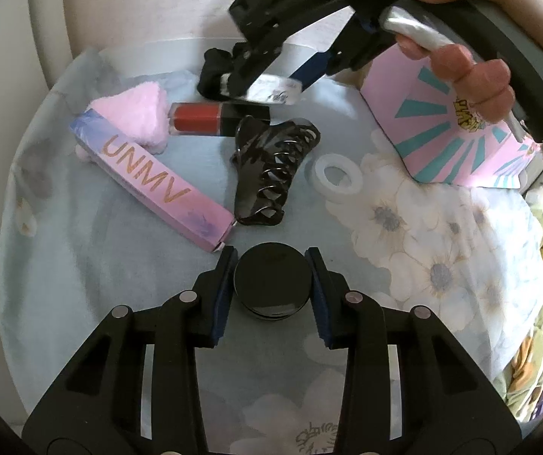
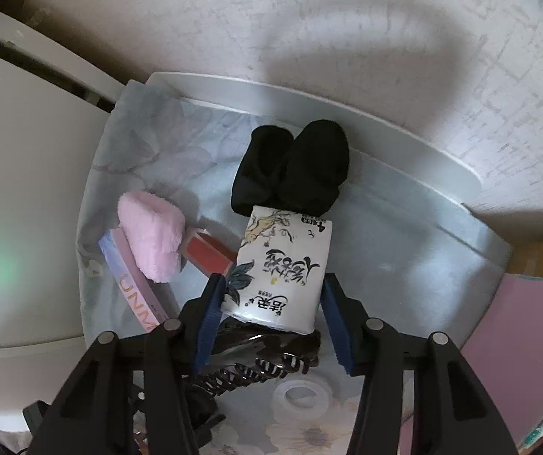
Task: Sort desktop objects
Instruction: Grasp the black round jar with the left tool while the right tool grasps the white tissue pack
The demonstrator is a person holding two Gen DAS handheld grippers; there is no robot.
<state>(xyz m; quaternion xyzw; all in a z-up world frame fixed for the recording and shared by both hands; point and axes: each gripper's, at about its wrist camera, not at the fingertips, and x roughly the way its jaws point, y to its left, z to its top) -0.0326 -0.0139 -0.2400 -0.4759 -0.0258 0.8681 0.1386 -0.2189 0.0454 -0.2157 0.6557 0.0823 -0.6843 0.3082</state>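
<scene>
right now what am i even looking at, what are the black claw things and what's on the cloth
The black claws are two hand-held grippers, one in each of a person's hands; there is no robot. Each picture comes from a fisheye camera on one gripper, looking along its fingers.

Left camera: the left gripper has its pads against a round black compact, apparently gripping it. On the floral cloth lie a pink UNMV box, a pink fluffy puff, a red lip gloss, a dark hair claw clip, a clear tape roll and a pink patterned box. The right hand shows at top.

Right camera: the right gripper straddles a white tissue pack, near a black fabric bundle; firm grip is unclear.
</scene>
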